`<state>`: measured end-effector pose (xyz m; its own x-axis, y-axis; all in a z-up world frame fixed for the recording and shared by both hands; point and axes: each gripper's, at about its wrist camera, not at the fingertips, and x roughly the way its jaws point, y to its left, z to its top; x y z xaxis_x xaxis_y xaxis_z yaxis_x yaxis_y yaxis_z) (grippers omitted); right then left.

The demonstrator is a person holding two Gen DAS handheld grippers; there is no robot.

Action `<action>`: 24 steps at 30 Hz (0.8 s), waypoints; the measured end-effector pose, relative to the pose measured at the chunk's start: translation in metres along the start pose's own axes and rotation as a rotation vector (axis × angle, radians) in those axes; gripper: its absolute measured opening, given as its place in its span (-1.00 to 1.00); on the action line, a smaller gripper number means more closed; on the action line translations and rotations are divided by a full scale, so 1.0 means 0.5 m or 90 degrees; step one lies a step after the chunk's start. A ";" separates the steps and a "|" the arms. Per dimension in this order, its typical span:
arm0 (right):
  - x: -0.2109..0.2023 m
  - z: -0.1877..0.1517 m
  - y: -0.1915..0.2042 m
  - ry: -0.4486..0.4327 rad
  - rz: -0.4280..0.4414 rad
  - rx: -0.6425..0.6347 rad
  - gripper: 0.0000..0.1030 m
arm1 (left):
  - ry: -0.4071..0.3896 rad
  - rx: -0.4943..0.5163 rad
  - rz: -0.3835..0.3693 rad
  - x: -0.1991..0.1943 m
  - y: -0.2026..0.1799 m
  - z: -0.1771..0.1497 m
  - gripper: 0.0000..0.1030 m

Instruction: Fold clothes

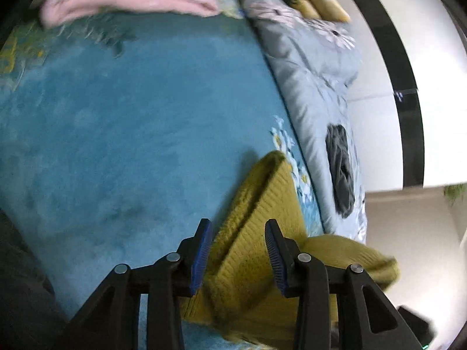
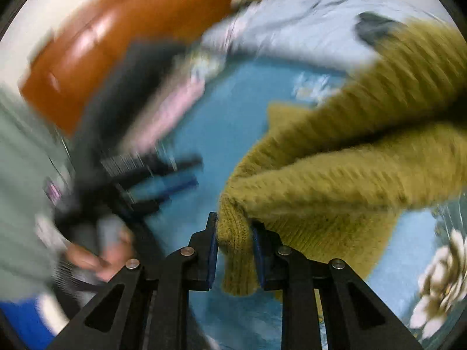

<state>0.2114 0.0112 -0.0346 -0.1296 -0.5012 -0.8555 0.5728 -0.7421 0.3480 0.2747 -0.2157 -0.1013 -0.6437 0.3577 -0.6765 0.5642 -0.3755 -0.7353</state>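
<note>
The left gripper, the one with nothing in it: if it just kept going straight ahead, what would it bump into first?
Most likely the mustard knit sweater, which lies right under and ahead of the left gripper's open jaws. Beyond it is the blue blanket, though depth is hard to judge.

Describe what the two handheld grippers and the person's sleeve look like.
Both the left gripper and right gripper are black, angular linkages with triangular cut-outs and silver round pivot pins. Their fingers carry ribbed blue pads. The person's sleeve is pale grey-green.

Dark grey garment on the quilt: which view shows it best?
Left wrist view: the dark grey garment lies crumpled and sharp on the pale quilt. In the right wrist view it is only a blurred patch.
</note>
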 end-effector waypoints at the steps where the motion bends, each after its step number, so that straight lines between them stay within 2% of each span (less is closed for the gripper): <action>1: 0.030 -0.003 0.009 0.025 -0.012 -0.014 -0.57 | 0.006 -0.001 0.003 0.012 0.000 -0.001 -0.16; 3: 0.063 -0.007 0.006 0.050 -0.012 0.001 -0.55 | 0.015 0.008 0.006 0.029 -0.006 -0.006 -0.14; 5: 0.072 -0.008 -0.008 0.052 -0.001 0.035 -0.46 | 0.027 0.011 0.006 0.045 -0.009 -0.010 -0.10; 7: 0.064 -0.010 -0.016 0.045 0.018 0.050 -0.08 | 0.043 0.002 0.004 0.063 -0.007 -0.012 -0.06; 8: 0.056 -0.013 -0.019 0.041 0.029 0.051 -0.01 | 0.048 0.000 -0.001 0.068 -0.007 -0.013 -0.05; 10: 0.034 -0.021 -0.025 0.029 0.040 0.047 0.03 | 0.057 -0.002 -0.010 0.073 -0.007 -0.015 0.00; 13: 0.004 -0.019 -0.053 0.004 0.025 0.068 0.03 | 0.068 0.038 -0.003 0.076 -0.028 -0.022 0.11; 17: -0.037 -0.036 -0.135 -0.055 -0.011 0.168 0.04 | 0.071 0.118 0.078 0.102 -0.065 -0.037 0.15; 18: -0.048 -0.054 -0.161 -0.067 -0.018 0.200 0.11 | 0.070 0.137 0.106 0.111 -0.072 -0.039 0.15; 19: -0.057 -0.074 -0.190 -0.079 -0.025 0.238 0.31 | 0.076 0.153 0.137 0.124 -0.077 -0.043 0.15; 21: -0.063 -0.120 -0.241 -0.090 -0.028 0.314 0.46 | 0.107 0.166 0.176 0.150 -0.075 -0.051 0.15; 24: -0.046 -0.171 -0.286 -0.098 -0.001 0.401 0.49 | 0.126 0.145 0.217 0.168 -0.058 -0.051 0.18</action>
<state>0.2016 0.1669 -0.0973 -0.2720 -0.5230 -0.8078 -0.0053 -0.8386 0.5448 0.2177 -0.1529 -0.1380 -0.3176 0.3291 -0.8893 0.5847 -0.6704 -0.4569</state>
